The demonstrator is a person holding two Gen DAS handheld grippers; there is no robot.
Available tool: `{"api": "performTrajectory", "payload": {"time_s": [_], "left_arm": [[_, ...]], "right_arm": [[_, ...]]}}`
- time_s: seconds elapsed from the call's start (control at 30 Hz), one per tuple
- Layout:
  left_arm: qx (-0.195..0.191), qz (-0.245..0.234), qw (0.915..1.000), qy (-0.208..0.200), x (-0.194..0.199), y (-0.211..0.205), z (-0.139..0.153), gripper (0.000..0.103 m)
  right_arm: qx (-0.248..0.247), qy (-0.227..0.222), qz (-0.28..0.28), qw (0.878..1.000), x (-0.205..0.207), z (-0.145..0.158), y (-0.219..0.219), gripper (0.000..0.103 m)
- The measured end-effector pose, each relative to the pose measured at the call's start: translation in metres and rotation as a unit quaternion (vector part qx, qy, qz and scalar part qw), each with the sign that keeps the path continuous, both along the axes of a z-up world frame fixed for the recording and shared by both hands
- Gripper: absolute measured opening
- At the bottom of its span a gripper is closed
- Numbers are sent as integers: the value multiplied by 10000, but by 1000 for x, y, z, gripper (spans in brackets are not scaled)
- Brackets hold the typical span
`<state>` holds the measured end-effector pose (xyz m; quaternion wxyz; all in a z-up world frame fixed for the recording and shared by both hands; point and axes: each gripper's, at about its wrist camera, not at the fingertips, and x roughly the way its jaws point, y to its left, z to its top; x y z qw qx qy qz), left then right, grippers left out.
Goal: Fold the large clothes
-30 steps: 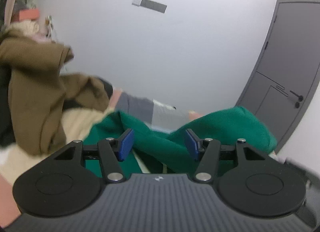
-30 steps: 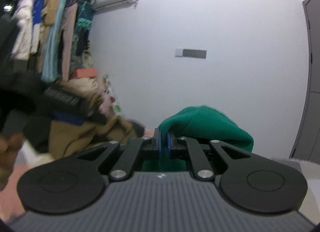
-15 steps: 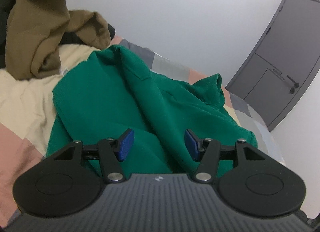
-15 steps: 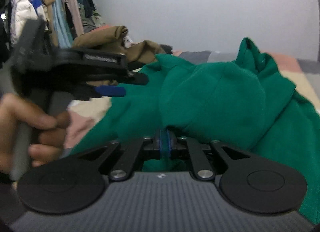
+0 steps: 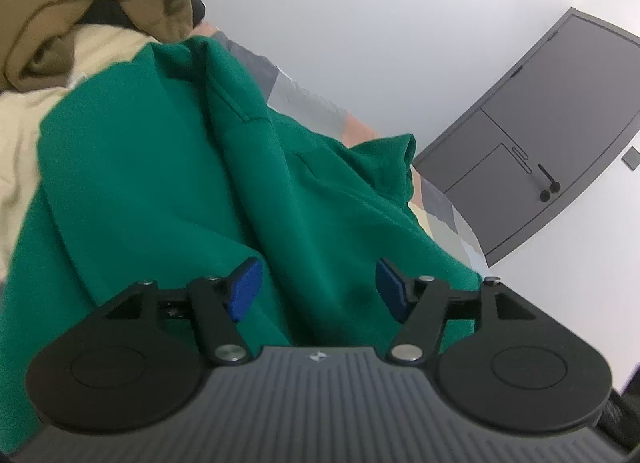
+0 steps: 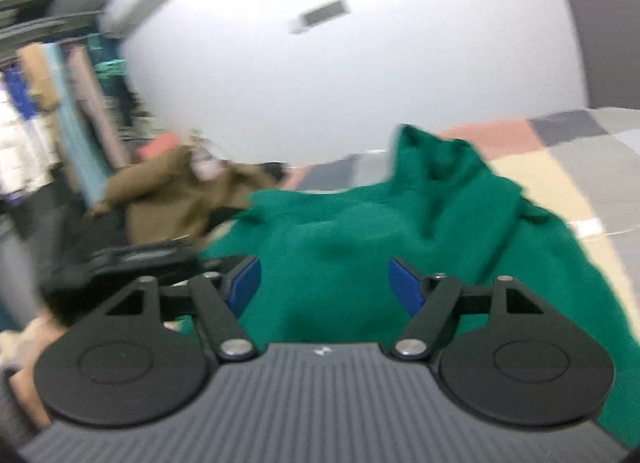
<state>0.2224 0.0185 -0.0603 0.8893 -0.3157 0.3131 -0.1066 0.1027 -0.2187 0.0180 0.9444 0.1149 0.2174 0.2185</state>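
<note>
A large green garment (image 5: 168, 183) lies crumpled on the bed, with folds running across it. My left gripper (image 5: 318, 289) hovers low over its near part, its jaws opening, blue pads apart and not pressing the cloth. The right wrist view is blurred. In it the green garment (image 6: 360, 239) spreads ahead. My right gripper (image 6: 324, 285) is just above the cloth, its jaws opening wide, and nothing is pinched between the pads. The left gripper's black body (image 6: 132, 259) shows at the left of that view.
A brown garment (image 5: 76, 11) is heaped at the far left over a cream one (image 5: 24, 131). The bed cover (image 6: 552, 167) has pink, grey and beige patches. A grey door (image 5: 552, 135) stands to the right. Clothes hang on a rack (image 6: 52, 111) at the left.
My right gripper was shut on the green cloth and has now let it go, jaws wide. The garment dropped from mid-air onto the bed. My left gripper sank toward it and opened slightly.
</note>
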Motion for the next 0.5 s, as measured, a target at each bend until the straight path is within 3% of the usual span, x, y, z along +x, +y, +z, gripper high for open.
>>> {"api": "performTrajectory", "payload": {"time_s": [0.17, 0.33, 0.43, 0.5], "left_arm": [[-81, -24, 9999, 120, 14, -4, -14, 69], [-500, 30, 9983, 308, 21, -1, -29, 67], [-385, 27, 9989, 274, 21, -5, -30, 61], [-413, 80, 9985, 341, 21, -7, -32, 53]], "right_arm": [[173, 588, -251, 9978, 51, -26, -11, 73], [663, 1105, 144, 9916, 75, -47, -12, 73], [784, 1211, 377, 9888, 71, -48, -9, 61], [793, 1178, 540, 9884, 66, -44, -6, 39]]}}
